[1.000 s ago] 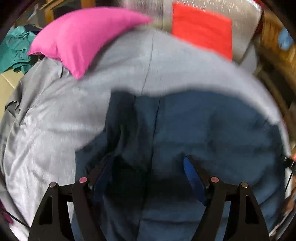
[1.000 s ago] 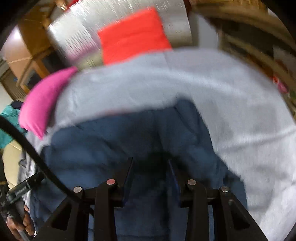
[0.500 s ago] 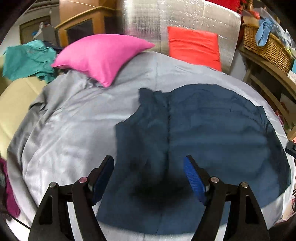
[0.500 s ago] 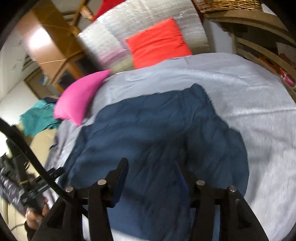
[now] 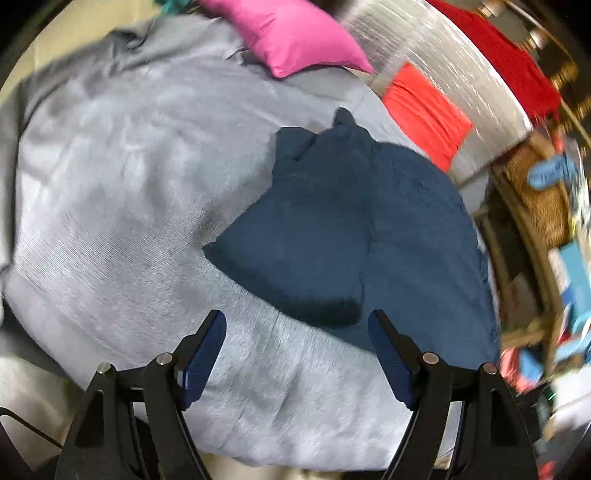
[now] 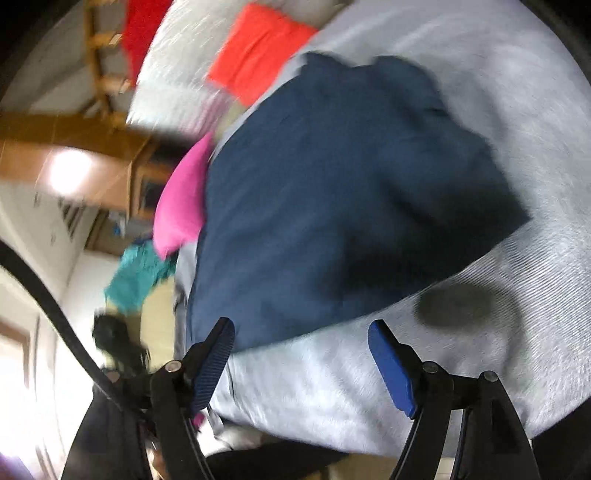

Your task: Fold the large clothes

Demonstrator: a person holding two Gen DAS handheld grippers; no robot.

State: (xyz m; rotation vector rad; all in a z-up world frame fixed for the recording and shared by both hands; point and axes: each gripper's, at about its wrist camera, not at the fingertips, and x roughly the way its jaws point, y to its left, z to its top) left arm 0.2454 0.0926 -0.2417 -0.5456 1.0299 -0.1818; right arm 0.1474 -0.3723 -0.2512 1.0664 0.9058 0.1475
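Note:
A dark blue garment point(image 5: 354, 236) lies spread on a grey bedsheet point(image 5: 122, 192), its left part folded over onto the rest. The right wrist view shows the same garment point(image 6: 332, 192) from its other side. My left gripper point(image 5: 297, 326) hangs open just short of the garment's near edge, with only sheet and cloth edge beneath the gap. My right gripper point(image 6: 301, 341) is back from the garment's near edge too; its jaws are opening and nothing is between them. Both views are blurred by motion.
A pink pillow point(image 5: 291, 35) and an orange-red cushion point(image 5: 424, 110) lie at the bed's far end against a silver padded board point(image 5: 443, 62). A wicker shelf unit point(image 5: 535, 192) with clutter stands on the right. Teal clothes point(image 6: 136, 277) lie beside the bed.
Both grippers have pulled back from over the blue garment to beyond its near edge, and both views have rolled. The right jaws have widened. The garment now lies free on the sheet.

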